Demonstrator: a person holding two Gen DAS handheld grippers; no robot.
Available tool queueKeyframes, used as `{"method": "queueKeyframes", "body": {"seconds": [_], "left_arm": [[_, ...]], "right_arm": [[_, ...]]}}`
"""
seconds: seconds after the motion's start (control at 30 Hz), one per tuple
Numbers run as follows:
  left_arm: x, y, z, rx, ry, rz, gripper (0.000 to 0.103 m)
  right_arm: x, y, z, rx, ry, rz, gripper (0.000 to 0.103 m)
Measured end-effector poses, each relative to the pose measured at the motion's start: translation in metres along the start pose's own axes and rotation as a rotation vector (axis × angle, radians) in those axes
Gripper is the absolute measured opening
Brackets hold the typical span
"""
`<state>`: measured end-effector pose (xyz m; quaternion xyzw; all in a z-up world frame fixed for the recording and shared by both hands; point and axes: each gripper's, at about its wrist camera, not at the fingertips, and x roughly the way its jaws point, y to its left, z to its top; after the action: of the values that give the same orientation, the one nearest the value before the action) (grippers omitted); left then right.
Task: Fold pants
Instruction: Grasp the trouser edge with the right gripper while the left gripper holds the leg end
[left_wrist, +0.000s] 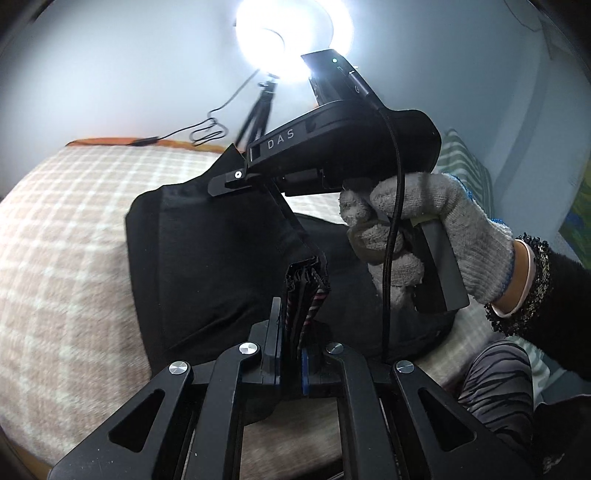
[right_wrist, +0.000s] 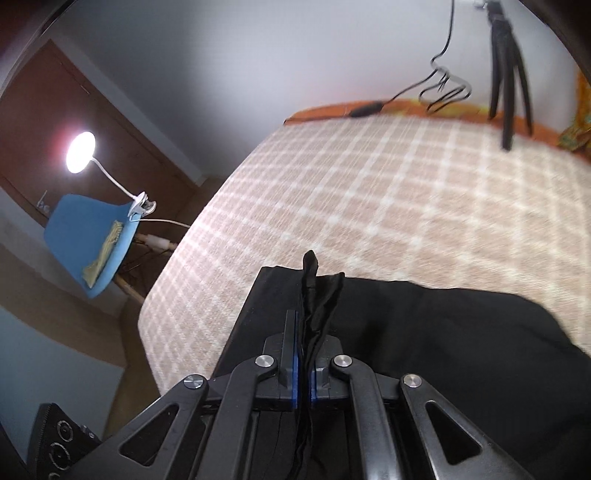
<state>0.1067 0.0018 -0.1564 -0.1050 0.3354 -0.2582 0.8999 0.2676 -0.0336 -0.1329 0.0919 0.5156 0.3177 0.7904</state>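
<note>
Your left claw (left_wrist: 291, 332) is clenched on the gathered, ribbed waistband of the black pants (left_wrist: 207, 258), and your right claw (right_wrist: 303, 354) pinches a bunched edge, probably the far corner, so the limp cloth hangs lifted off the checked, fleecy bed (right_wrist: 351, 192), ready to carry over into a fold.

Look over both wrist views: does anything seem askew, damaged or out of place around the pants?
Nothing looks damaged or spilled. The black pants hang bunched between the left gripper and right gripper, both shut on the fabric, as a fold needs. A loose cable trails across the checked bed's far edge.
</note>
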Motion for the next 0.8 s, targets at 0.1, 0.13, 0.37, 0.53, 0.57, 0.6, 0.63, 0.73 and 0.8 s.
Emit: {"method": "queueKeyframes", "body": {"seconds": [0.1, 0.13, 0.37, 0.53, 0.57, 0.6, 0.63, 0.73, 0.8], "left_arm": [[0.005, -0.015, 0.005, 0.017, 0.0, -0.027, 0.005], [0.006, -0.02, 0.006, 0.022, 0.0, -0.037, 0.005], [0.017, -0.049, 0.011, 0.069, 0.004, -0.099, 0.005], [0.027, -0.072, 0.016, 0.099, 0.002, -0.141, 0.005], [0.03, -0.077, 0.017, 0.105, 0.006, -0.151, 0.005], [0.033, -0.079, 0.018, 0.109, 0.012, -0.159, 0.005], [0.038, -0.084, 0.018, 0.113, 0.022, -0.171, 0.005], [0.047, -0.093, 0.016, 0.13, 0.046, -0.185, 0.005], [0.054, -0.1, 0.018, 0.14, 0.062, -0.197, 0.005]], "right_arm": [[-0.018, -0.009, -0.002, 0.012, -0.02, -0.018, 0.001], [-0.024, -0.013, -0.003, 0.019, -0.027, -0.021, 0.001], [-0.07, -0.035, -0.014, 0.038, -0.069, -0.076, 0.001], [-0.104, -0.056, -0.023, 0.062, -0.103, -0.126, 0.001], [-0.11, -0.062, -0.026, 0.073, -0.108, -0.133, 0.001], [-0.115, -0.065, -0.028, 0.08, -0.111, -0.141, 0.001], [-0.119, -0.07, -0.03, 0.088, -0.113, -0.149, 0.001], [-0.13, -0.083, -0.038, 0.101, -0.117, -0.177, 0.001], [-0.134, -0.093, -0.042, 0.115, -0.116, -0.191, 0.001]]}}
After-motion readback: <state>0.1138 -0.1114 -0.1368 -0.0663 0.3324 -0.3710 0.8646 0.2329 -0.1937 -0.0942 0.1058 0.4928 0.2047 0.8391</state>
